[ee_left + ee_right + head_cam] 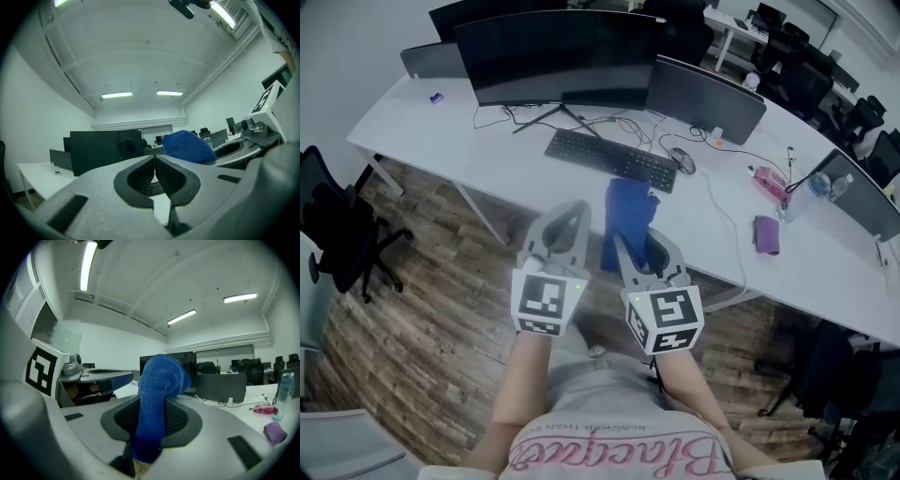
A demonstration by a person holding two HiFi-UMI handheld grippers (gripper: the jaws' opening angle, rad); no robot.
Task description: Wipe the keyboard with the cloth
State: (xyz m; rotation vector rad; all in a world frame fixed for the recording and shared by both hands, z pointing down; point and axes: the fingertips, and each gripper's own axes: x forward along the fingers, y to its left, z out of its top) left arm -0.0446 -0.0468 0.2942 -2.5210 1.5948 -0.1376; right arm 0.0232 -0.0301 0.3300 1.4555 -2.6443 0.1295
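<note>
Near the desk (478,155) edge, right gripper (636,246) clamps the blue cloth (627,214); left gripper (570,212) is closed, empty. Keyboard (613,157) lies farther away. Approach step: next, carry cloth forward onto keys.

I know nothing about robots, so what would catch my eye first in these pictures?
The bright blue cloth stands out first, pinched in the right gripper and showing against the white desk. Next comes the left gripper beside it, its jaws shut on nothing. Beyond them, a black keyboard lies on the desk in front of a wide dark monitor.
</note>
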